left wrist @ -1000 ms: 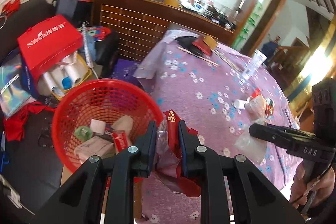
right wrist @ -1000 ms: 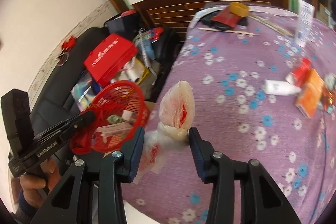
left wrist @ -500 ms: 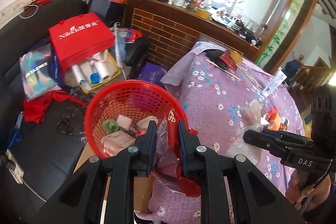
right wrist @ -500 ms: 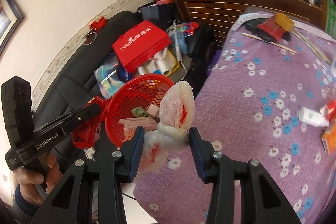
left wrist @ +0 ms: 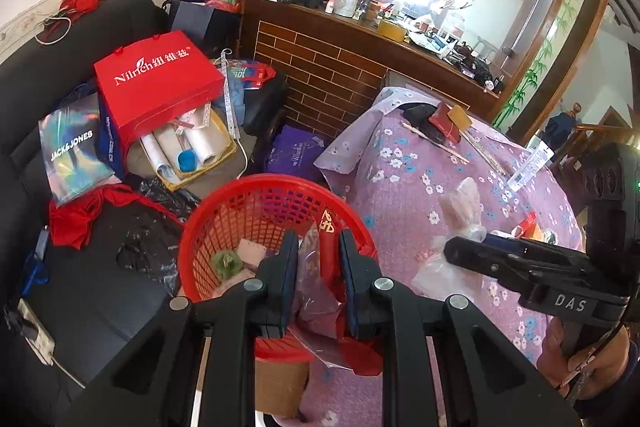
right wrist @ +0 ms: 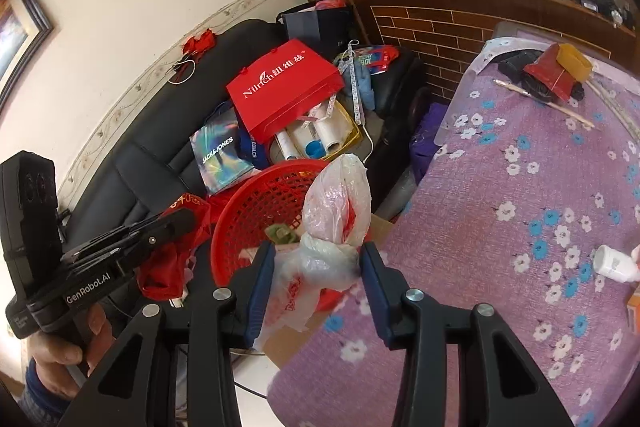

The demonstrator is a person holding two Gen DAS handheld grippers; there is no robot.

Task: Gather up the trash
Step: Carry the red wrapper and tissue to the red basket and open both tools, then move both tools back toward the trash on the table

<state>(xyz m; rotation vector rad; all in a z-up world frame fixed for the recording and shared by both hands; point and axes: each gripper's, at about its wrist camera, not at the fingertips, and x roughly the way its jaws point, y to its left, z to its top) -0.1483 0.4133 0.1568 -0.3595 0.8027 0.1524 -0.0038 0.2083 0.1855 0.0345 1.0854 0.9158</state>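
Both cameras look forward and down from just behind their fingers, close above the red basket (left wrist: 256, 211) (right wrist: 256, 211). Each also catches the black sofa (left wrist: 120, 287) (right wrist: 152, 163) and the purple-clothed counter (left wrist: 404, 187) (right wrist: 500, 227).

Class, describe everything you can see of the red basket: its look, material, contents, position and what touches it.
The red basket is round, seemingly plastic, with open lattice walls and a solid rim. It sits low beside the purple table, apparently on a cardboard box, in front of the black sofa. Inside lie a green wad, pinkish pieces and paper. The left gripper holds a red wrapper over it; the right gripper holds a white bag near its rim.
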